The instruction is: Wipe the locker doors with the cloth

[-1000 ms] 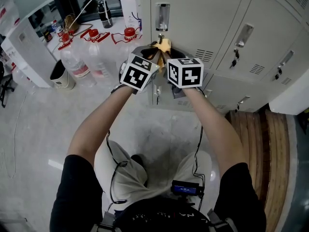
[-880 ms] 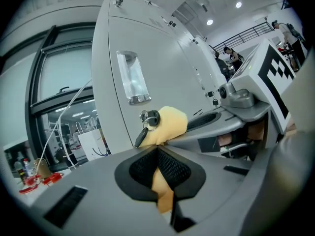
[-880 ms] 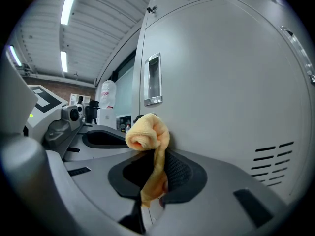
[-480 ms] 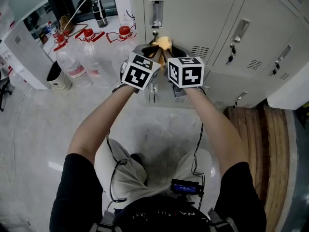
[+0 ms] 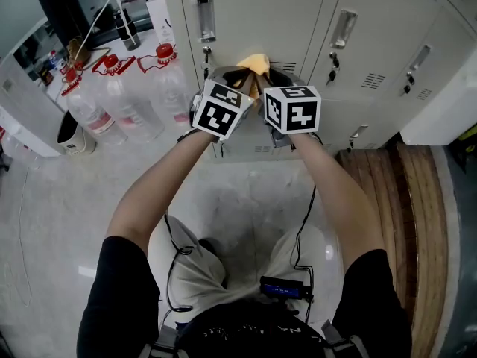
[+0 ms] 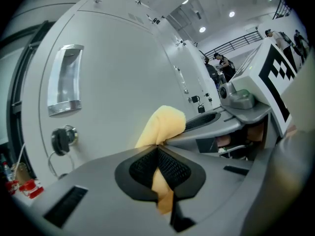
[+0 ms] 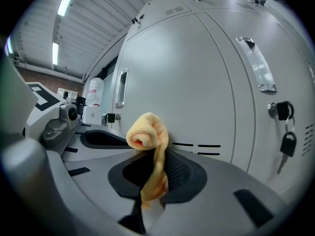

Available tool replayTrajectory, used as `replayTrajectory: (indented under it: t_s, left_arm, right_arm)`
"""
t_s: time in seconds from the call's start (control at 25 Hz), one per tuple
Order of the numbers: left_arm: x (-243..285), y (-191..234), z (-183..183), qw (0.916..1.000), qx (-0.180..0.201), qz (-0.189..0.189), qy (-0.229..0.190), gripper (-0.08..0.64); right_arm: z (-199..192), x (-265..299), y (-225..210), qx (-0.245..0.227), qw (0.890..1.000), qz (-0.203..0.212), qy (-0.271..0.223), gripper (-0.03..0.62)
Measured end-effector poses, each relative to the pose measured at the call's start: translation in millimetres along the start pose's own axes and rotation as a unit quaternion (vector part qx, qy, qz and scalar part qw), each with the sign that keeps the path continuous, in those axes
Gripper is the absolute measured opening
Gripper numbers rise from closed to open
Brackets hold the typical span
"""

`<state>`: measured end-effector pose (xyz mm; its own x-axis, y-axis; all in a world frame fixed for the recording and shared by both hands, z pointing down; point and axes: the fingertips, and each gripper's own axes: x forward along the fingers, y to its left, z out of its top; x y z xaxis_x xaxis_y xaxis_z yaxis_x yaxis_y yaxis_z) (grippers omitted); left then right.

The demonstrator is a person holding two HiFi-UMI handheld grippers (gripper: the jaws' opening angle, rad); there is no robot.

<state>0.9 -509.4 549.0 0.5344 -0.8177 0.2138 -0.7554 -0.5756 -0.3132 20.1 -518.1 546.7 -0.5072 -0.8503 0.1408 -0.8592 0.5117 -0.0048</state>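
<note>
Gripping is done by both tools: the left gripper (image 6: pixel 158 150) and the right gripper (image 7: pixel 155 167) are each closed on the yellow cloth (image 5: pixel 257 61), which is bunched between them. The cloth is held up at a locker door (image 5: pixel 253 13), upper centre of the head view.

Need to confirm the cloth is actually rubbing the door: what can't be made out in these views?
- Head view: marker cubes cover where the cloth meets the locker door.
- Both gripper views: the bunched cloth hides its own contact with the door.
- Head view: lower locker row is partly behind the arms.
</note>
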Motion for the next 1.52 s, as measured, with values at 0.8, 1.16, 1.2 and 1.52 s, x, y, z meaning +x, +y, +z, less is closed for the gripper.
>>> replayTrajectory:
  t_s: [0.8, 1.16, 1.2, 1.52]
  left_arm:
    - [74, -86, 29, 0.9955, 0.002, -0.093, -0.020, 0.018]
    - [73, -88, 31, 0.9923, 0.001, -0.123, -0.019, 0.018]
    - [70, -88, 31, 0.9912, 0.000, -0.131, -0.017, 0.018]
    - [4, -84, 51, 0.9827, 0.036, -0.163, -0.080, 0.018]
  right_arm:
    - [-21, -48, -106, 0.022, 0.995, -0.099, 0.005, 0.081]
    - [-20, -50, -106, 0.026, 0.994, -0.102, 0.014, 0.081]
    - [-20, -50, -104, 0.025, 0.995, -0.099, 0.017, 0.081]
    - [-3, -64, -58, 0.026, 0.999, -0.025, -0.004, 0.081]
